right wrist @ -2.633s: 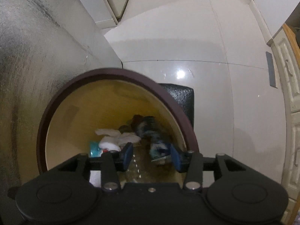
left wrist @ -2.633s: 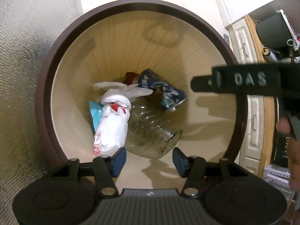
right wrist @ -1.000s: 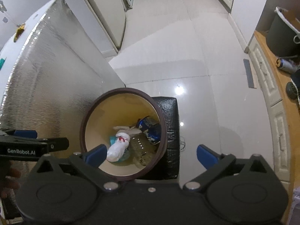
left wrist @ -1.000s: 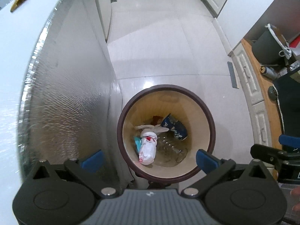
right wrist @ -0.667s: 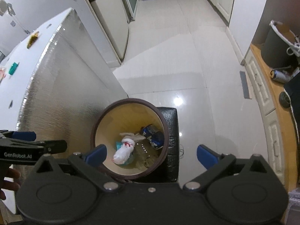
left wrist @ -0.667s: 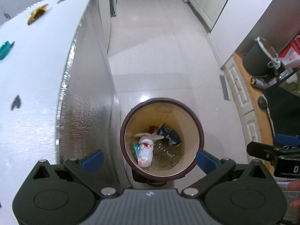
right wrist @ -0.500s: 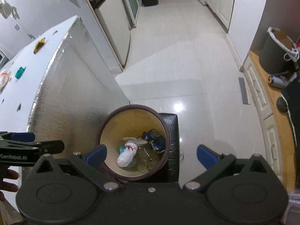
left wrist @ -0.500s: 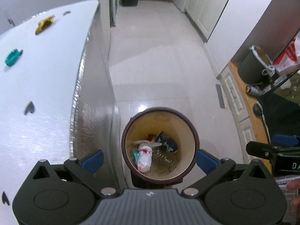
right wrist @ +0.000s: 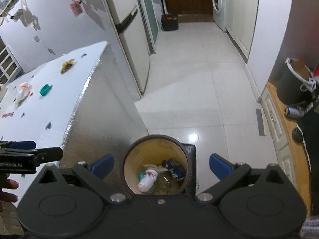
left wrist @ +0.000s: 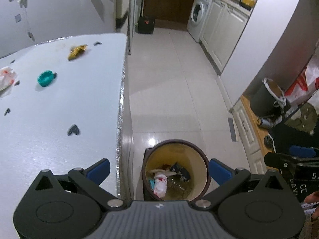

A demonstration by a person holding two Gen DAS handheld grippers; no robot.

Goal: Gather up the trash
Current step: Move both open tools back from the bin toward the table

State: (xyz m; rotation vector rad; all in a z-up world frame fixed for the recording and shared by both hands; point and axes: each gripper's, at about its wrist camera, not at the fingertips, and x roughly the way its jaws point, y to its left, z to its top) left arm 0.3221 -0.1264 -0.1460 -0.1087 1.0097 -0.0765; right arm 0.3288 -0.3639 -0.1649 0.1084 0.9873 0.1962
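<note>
A round brown-rimmed bin [left wrist: 207, 171] [right wrist: 184, 153] stands on the floor below both grippers, holding a white bag [left wrist: 160, 186], a clear bottle and a blue crushed can [left wrist: 181, 170]. On the white table [left wrist: 49, 109] lie a gold wrapper [left wrist: 76, 50] [right wrist: 67, 64], a teal cap [left wrist: 45, 78] [right wrist: 44, 90] and a crumpled white-red bag [left wrist: 6, 77] [right wrist: 24, 89]. My left gripper [left wrist: 158, 168] is open wide and empty, high above the bin. My right gripper [right wrist: 161, 164] is open wide and empty, also above the bin.
The table's foil-covered side [right wrist: 103, 123] stands left of the bin. A black stool [right wrist: 192, 159] sits against the bin. A counter [right wrist: 287, 139] with a dark bucket [left wrist: 265, 97] and a can [right wrist: 293, 110] is on the right. A fridge [right wrist: 127, 35] and washing machine [left wrist: 199, 14] stand farther off.
Both grippers have risen from inside the bin and opened wide. The view has tilted up, so the table top and its trash now show.
</note>
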